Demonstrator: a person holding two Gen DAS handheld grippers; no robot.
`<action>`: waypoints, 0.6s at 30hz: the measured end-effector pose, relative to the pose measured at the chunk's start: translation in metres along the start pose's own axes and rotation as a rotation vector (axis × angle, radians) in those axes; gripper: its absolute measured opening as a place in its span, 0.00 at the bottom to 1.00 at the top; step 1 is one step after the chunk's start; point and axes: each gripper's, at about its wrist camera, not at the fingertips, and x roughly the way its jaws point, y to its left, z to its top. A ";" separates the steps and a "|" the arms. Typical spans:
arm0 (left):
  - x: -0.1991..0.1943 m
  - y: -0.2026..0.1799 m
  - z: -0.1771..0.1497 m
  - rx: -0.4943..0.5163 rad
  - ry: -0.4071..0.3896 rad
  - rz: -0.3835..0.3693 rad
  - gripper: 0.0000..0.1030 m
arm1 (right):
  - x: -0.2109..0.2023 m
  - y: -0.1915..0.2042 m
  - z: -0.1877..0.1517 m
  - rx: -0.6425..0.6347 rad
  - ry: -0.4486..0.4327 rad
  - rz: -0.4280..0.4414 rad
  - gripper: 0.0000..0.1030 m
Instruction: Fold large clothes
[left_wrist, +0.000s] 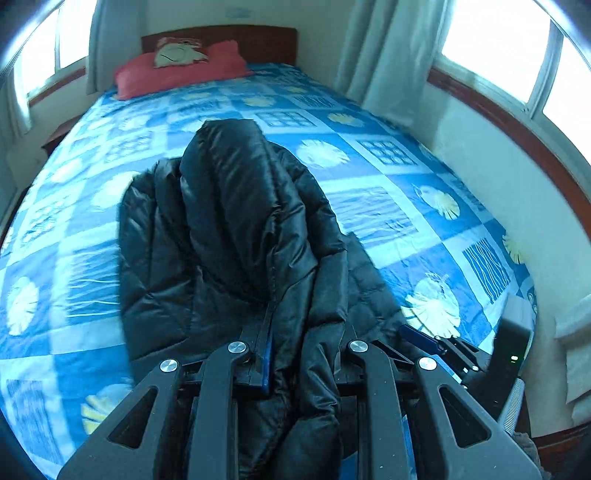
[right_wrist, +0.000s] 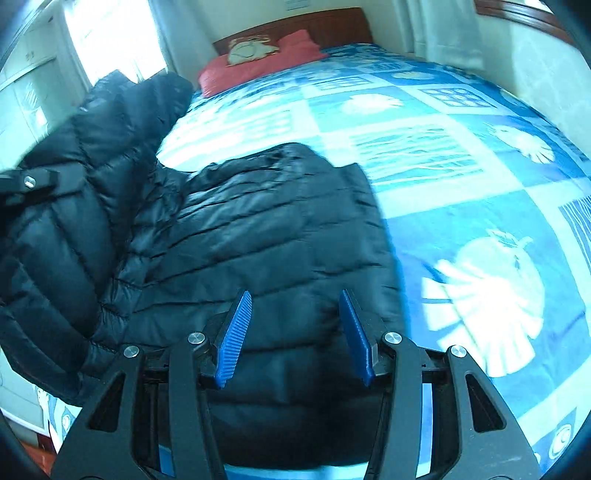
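A black quilted puffer jacket (left_wrist: 229, 229) lies on a bed with a blue patterned cover (left_wrist: 388, 206). My left gripper (left_wrist: 303, 354) is shut on a bunched fold of the jacket and holds it lifted, so the fabric hangs up between the fingers. In the right wrist view the jacket (right_wrist: 266, 229) lies spread below my right gripper (right_wrist: 295, 325), which is open and empty just above it. The lifted part of the jacket rises at the left (right_wrist: 92, 147), with the left gripper's body (right_wrist: 29, 184) beside it. The right gripper shows in the left wrist view (left_wrist: 436, 339).
A red pillow (left_wrist: 177, 74) and a cream cushion (left_wrist: 177, 55) lie at the wooden headboard (left_wrist: 266, 40). Curtained windows (left_wrist: 498, 40) line the right wall; another window is at the left. The bed cover (right_wrist: 461, 221) stretches to the right of the jacket.
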 end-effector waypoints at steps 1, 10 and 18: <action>0.007 -0.004 -0.002 0.001 0.009 -0.008 0.19 | -0.001 -0.006 -0.001 0.003 0.000 -0.005 0.48; 0.069 -0.039 -0.018 0.012 0.090 -0.013 0.20 | -0.004 -0.044 -0.014 0.025 0.026 -0.041 0.50; 0.091 -0.049 -0.027 0.036 0.080 0.015 0.20 | 0.001 -0.054 -0.018 0.037 0.032 -0.027 0.53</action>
